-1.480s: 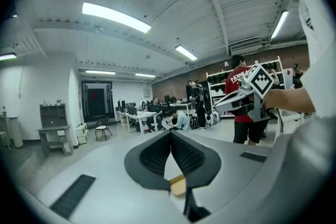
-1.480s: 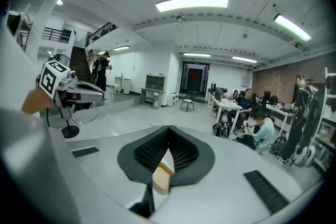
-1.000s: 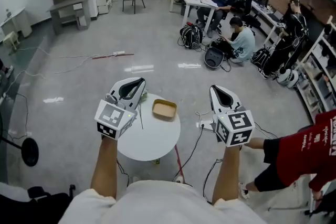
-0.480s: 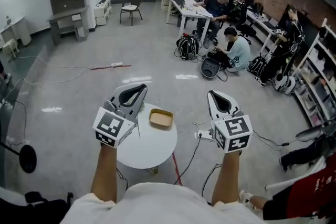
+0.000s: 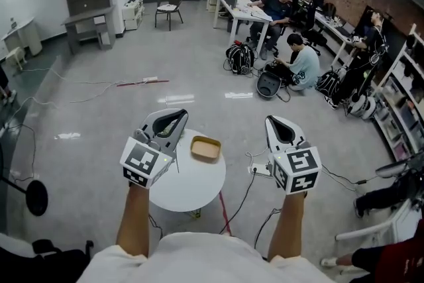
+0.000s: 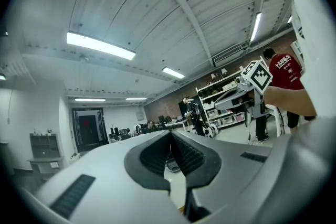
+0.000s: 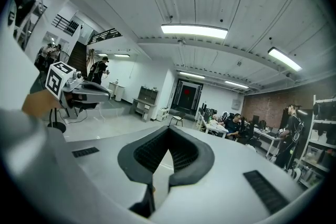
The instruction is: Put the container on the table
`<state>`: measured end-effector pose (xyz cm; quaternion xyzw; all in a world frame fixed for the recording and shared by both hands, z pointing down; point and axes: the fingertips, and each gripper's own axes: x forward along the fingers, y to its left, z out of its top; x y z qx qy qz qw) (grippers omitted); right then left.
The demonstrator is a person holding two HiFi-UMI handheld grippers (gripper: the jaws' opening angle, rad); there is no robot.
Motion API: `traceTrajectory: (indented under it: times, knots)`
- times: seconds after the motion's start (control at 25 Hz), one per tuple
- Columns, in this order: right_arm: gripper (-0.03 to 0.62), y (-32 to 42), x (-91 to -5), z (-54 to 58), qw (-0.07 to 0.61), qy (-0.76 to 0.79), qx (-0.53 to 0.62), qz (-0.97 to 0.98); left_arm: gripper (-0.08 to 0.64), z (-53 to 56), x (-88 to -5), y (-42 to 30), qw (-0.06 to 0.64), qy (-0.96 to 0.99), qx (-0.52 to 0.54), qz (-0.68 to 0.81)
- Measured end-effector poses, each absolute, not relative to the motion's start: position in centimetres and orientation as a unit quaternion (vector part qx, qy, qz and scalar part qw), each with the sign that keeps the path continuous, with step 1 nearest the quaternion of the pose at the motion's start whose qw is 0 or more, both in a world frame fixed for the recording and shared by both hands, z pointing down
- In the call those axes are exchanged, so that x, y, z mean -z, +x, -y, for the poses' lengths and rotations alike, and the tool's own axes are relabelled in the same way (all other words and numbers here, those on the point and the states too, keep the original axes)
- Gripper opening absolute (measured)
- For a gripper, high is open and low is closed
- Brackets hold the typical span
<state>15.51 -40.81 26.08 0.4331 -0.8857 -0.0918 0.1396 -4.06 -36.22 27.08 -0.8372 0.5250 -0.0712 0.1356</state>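
Observation:
A shallow tan container [image 5: 206, 148] lies on the far right part of a small round white table [image 5: 187, 182], with nothing touching it. My left gripper [image 5: 175, 117] hovers over the table's left edge, just left of the container, its jaws shut and empty [image 6: 170, 136]. My right gripper [image 5: 277, 124] hangs off the table's right side above the floor, also shut with nothing in it [image 7: 169, 131]. Both point forward and roughly level. Each gripper's marker cube shows in the other's view: the right gripper's cube [image 6: 257, 76] and the left gripper's cube [image 7: 60, 81].
Cables and a power strip [image 5: 260, 169] lie on the floor right of the table. A black round stand base [image 5: 36, 197] sits at the left. People sit at desks [image 5: 248, 6] with bags [image 5: 240, 50] at the back right. Shelving [image 5: 404, 96] lines the right wall.
The person in red at the lower right has mostly left the head view. Both grippers stay shut near the table, and the container has not moved.

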Motion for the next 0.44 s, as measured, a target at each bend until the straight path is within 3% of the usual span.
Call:
traceTrajectory:
  times: [0.44]
  knots:
    - [0.012, 15.22, -26.84, 40.83, 0.146, 0.432, 0.082, 0.886, 0.019, 36.27, -27.82, -4.31, 0.124, -0.842, 0.076, -0.520]
